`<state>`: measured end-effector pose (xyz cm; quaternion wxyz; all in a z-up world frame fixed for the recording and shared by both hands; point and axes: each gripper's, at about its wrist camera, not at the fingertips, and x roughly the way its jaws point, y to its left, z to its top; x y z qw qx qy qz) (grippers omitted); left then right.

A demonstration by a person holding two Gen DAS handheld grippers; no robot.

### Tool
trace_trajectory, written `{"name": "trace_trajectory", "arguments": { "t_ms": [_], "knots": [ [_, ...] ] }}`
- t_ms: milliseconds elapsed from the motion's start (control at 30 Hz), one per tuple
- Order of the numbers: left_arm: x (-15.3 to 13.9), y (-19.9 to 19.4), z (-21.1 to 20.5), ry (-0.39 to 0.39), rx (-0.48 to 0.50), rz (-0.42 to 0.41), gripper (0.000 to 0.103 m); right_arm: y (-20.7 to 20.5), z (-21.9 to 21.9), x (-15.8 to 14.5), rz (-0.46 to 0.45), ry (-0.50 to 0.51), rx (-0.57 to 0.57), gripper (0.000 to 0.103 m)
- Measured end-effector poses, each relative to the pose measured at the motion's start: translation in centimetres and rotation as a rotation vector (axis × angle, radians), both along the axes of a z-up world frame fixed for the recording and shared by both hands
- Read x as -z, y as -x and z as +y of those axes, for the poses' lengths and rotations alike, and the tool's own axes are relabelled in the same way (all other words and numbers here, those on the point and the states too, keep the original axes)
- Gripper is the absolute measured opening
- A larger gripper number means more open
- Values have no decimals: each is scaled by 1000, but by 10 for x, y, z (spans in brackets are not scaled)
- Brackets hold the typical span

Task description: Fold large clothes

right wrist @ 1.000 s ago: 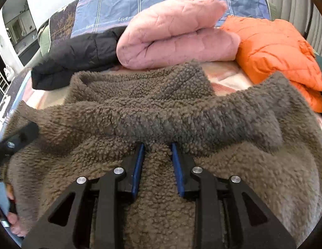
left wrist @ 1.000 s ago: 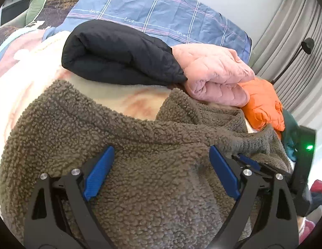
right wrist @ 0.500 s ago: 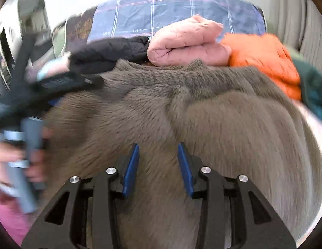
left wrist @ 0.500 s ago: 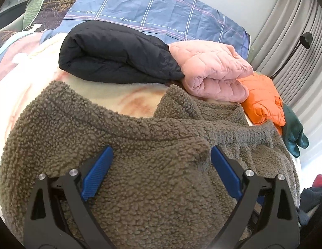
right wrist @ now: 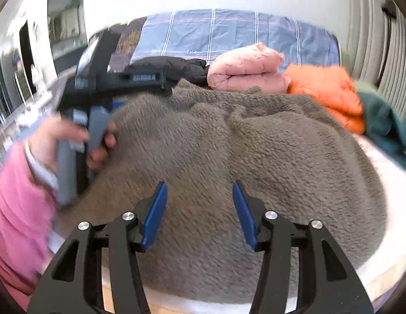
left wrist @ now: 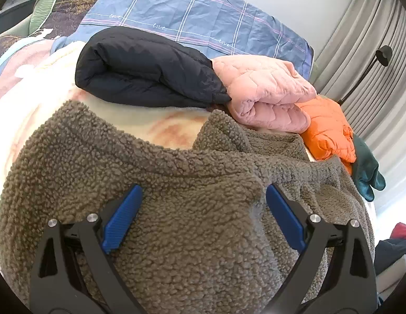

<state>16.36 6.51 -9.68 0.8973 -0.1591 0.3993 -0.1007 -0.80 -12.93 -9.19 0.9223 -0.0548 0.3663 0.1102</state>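
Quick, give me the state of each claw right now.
Left claw: open wide, holding nothing, over the brown fleece.
Right claw: open, jaws have just been opening, nothing gripped, fleece beneath.

Each camera rides on a gripper and looks forward and downward along its two fingers, close above the brown fleece garment (left wrist: 176, 222) on the bed. The left wrist view faces the headboard end from the left, with the left gripper (left wrist: 203, 219) at the bottom edge. The right wrist view, blurred, sits slightly farther back and takes in the left hand (right wrist: 72, 141). Both share the fleece, the black jacket (left wrist: 140, 70), the pink jacket (right wrist: 245, 70), the orange jacket (right wrist: 326, 91) and the blue plaid pillow (left wrist: 197, 18).
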Motion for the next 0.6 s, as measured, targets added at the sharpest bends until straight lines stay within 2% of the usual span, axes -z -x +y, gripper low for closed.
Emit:
{"name": "trace_trajectory", "arguments": {
  "t_ms": [33, 100, 200, 267, 333, 433, 500, 600],
  "knots": [
    [0, 0, -1, -4, 0, 1, 97, -7, -3, 18, 73, 4, 7, 59],
    [-1, 1, -3, -15, 0, -1, 97, -2, -7, 26, 51, -29, 26, 59],
    [-13, 9, -5, -46, 3, -25, 97, 2, -4, 18, 43, -11, 36, 60],
    [-30, 23, 1, -49, 7, -79, 97, 6, -9, 18, 51, -38, 30, 60],
    [-54, 52, 13, -81, 5, -183, 97, 5, -15, 19, 60, -60, 23, 61],
    [-72, 88, 34, -173, -12, -264, 100, 9, -16, 18, 62, -66, 24, 62],
    [-72, 107, 54, -215, -42, -272, 100, 11, -12, 18, 59, -48, 25, 63],
    [-60, 131, 92, -219, -99, -231, 101, 10, -11, 18, 58, -41, 26, 66]
  ]
}}
